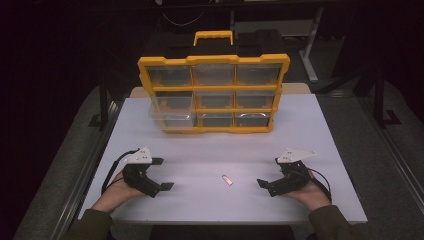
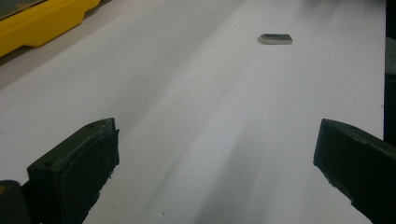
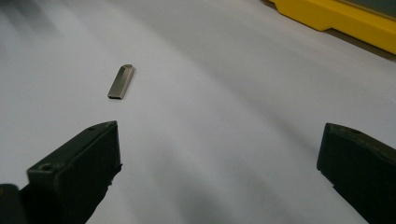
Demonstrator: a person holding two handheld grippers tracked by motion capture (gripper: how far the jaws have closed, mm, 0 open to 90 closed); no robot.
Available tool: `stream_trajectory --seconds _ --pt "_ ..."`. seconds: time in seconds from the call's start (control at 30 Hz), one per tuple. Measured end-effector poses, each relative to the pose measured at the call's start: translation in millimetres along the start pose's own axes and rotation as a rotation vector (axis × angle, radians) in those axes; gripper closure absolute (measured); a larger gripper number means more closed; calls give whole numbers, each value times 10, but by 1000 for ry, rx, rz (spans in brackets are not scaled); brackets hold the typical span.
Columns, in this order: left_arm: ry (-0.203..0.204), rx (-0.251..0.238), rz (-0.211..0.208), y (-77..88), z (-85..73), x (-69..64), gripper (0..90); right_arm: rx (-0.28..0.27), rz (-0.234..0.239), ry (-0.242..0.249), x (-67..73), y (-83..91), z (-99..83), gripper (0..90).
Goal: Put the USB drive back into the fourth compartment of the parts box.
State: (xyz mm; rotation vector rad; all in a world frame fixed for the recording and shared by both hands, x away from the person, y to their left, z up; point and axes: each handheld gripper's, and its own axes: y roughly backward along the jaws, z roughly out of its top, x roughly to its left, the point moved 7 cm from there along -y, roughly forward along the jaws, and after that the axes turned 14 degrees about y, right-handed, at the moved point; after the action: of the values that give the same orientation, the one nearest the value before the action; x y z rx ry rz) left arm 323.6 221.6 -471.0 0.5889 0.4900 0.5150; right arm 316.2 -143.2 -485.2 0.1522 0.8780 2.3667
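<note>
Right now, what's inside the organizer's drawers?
The organizer has nine clear drawers; the lower-left drawer is pulled out. All look empty, but glare and distance hide small contents. The metal stick lies on the table.

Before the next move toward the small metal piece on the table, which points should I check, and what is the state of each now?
1. Right gripper jaws open, nothing between them: ok.
2. Left gripper jaws open, nothing between them: ok.
3. Small metal piece lies flat on the white table, between the two grippers, touched by neither: ok.
4. Bare table between each gripper and the piece: ok.
5. Yellow drawer organizer stands at the far side, lower left drawer pulled out: ok.
6. What the drawers hold: cannot tell.
</note>
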Motion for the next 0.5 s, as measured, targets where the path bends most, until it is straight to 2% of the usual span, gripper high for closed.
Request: stream_trajectory --seconds 0.5 --pt "3 -17 -11 29 -9 -15 0 -12 7 -3 13 2 70 0"
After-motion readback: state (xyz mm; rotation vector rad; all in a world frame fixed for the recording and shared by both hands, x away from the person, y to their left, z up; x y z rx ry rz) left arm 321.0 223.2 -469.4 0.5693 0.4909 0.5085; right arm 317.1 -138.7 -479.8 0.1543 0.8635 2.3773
